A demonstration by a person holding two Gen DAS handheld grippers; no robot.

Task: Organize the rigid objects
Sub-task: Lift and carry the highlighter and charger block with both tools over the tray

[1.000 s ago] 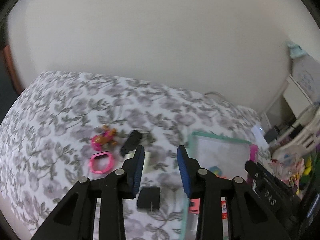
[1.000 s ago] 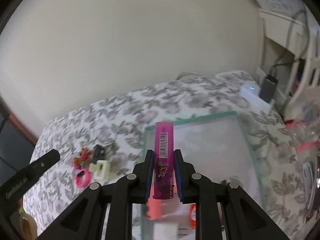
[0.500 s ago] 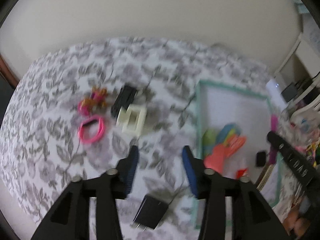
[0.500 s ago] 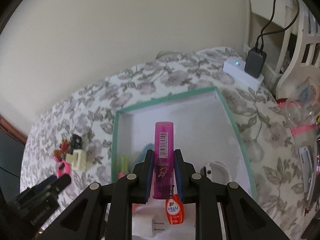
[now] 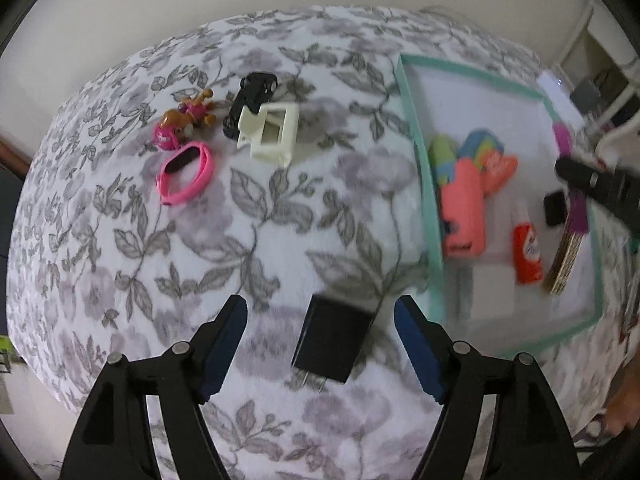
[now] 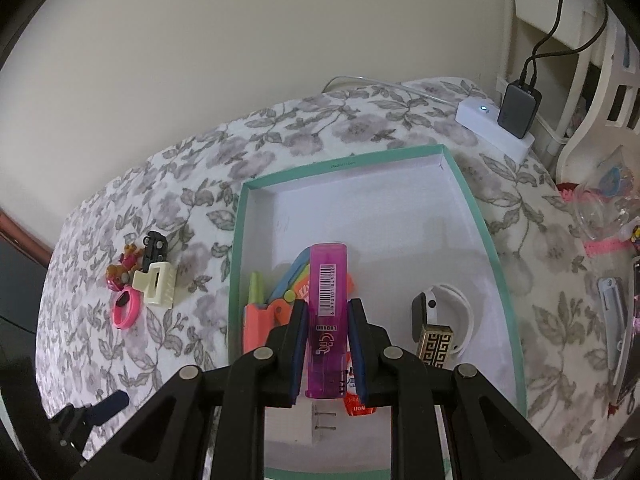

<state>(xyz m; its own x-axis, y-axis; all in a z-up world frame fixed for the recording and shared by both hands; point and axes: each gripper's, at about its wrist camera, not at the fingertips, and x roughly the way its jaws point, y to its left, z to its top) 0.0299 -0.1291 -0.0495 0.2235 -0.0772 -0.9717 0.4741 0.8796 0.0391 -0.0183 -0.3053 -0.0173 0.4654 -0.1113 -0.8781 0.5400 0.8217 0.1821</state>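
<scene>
Left gripper (image 5: 320, 322) has dropped toward the bedspread (image 5: 120, 240) and tipped steeply down; a second ago it looked across the bed at the wall. Its jaws have just been opening and now stand wide, straddling the black charger (image 5: 334, 344), which lies flat between the blue pads with its prongs pointing toward the camera. Clear gap on both sides, so nothing gripped yet

Right gripper (image 6: 328, 344) is clamped tight on the purple stick (image 6: 326, 316), grip unchanged over the last second. It has come in over the tray (image 6: 464, 192) and sunk a little: a second ago the tray floor ahead looked empty, now the view takes in the orange case (image 6: 256, 326), white band (image 6: 452, 312) and a gold-patterned item (image 6: 436, 344). Stick hangs above the tray contents, not set down

My read: two moves in parallel. Right is about to place the stick in the tray, left is lined up to pick the charger. Left still needs to close

Still loose on the bed, far left: pink band (image 5: 186, 172), toy figure (image 5: 184, 124), black car (image 5: 250, 102), cream clip (image 5: 272, 132), the last two touching

Risk: charger sits slightly skewed to the pads, may twist on closing
</scene>
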